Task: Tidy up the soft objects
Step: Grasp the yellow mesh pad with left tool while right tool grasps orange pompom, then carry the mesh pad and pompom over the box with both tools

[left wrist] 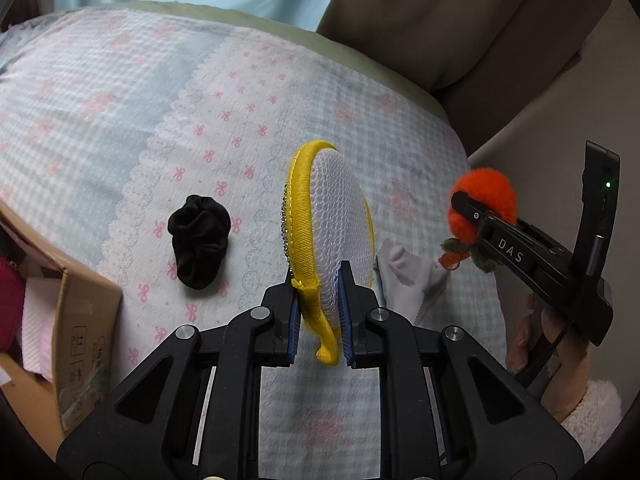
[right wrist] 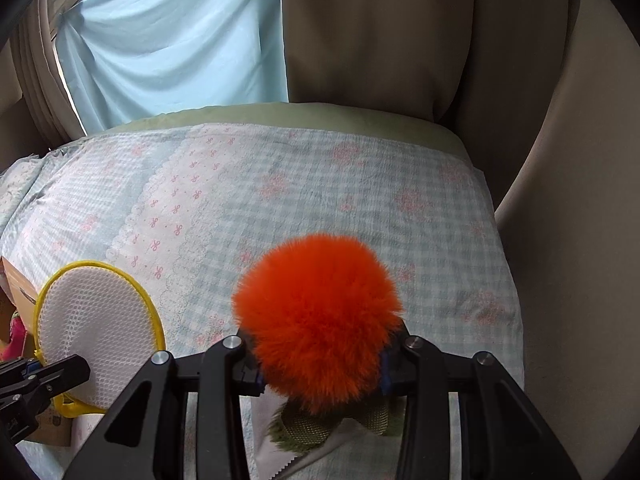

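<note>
My left gripper (left wrist: 318,312) is shut on a round white mesh pad with a yellow rim (left wrist: 340,224) and holds it upright above the bed; the pad also shows in the right wrist view (right wrist: 96,320). My right gripper (right wrist: 320,364) is shut on a fluffy orange pom-pom (right wrist: 320,316) with green leaves under it; it also shows in the left wrist view (left wrist: 486,196), to the right of the pad. A black scrunched cloth (left wrist: 200,240) and a pale grey cloth (left wrist: 408,276) lie on the bedspread.
The bedspread (left wrist: 120,120) is checked blue-white with pink bows. An open cardboard box (left wrist: 80,328) with pink soft items stands at the left edge. A light blue curtain (right wrist: 172,48) and beige curtains (right wrist: 380,40) hang behind the bed.
</note>
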The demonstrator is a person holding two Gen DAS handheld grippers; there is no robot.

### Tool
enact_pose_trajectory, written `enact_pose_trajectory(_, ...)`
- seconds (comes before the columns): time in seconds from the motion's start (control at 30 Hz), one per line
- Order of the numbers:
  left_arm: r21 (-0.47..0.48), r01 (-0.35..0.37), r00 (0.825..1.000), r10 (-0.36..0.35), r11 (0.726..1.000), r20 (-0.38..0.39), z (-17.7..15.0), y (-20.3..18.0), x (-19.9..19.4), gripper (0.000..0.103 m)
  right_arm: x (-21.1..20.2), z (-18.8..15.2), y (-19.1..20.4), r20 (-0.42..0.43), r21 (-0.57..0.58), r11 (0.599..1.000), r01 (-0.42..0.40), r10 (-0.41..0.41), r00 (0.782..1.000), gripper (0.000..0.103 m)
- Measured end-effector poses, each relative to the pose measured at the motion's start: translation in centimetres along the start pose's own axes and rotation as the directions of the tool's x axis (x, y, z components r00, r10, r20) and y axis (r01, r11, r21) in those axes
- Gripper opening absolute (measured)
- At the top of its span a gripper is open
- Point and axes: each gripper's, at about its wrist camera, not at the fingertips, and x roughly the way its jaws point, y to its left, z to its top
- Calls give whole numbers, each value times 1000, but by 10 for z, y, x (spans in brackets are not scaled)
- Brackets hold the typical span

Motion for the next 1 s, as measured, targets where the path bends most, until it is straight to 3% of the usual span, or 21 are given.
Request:
enact_pose_trajectory(0.27,42,29,997,-32,999,76,16,-17,-73,14,-77,15,8,50,17,1000,12,-12,999,36)
enact_pose_trajectory(0.47,76,11,993,-20,997,114,19,-15,-142,14,-144,21,34,67,12,1000,21,-21,997,36)
enact_pose_trajectory(0.7,118,-38,986,18,992,163,19,7,-220,14,-217,17,75,73,34,999,5,-8,997,36)
enact_pose_trajectory(1.0,125,-44,982,19,991,189,21,61,-293,14,-266,5,157,67,44,998,-45,42,997,36)
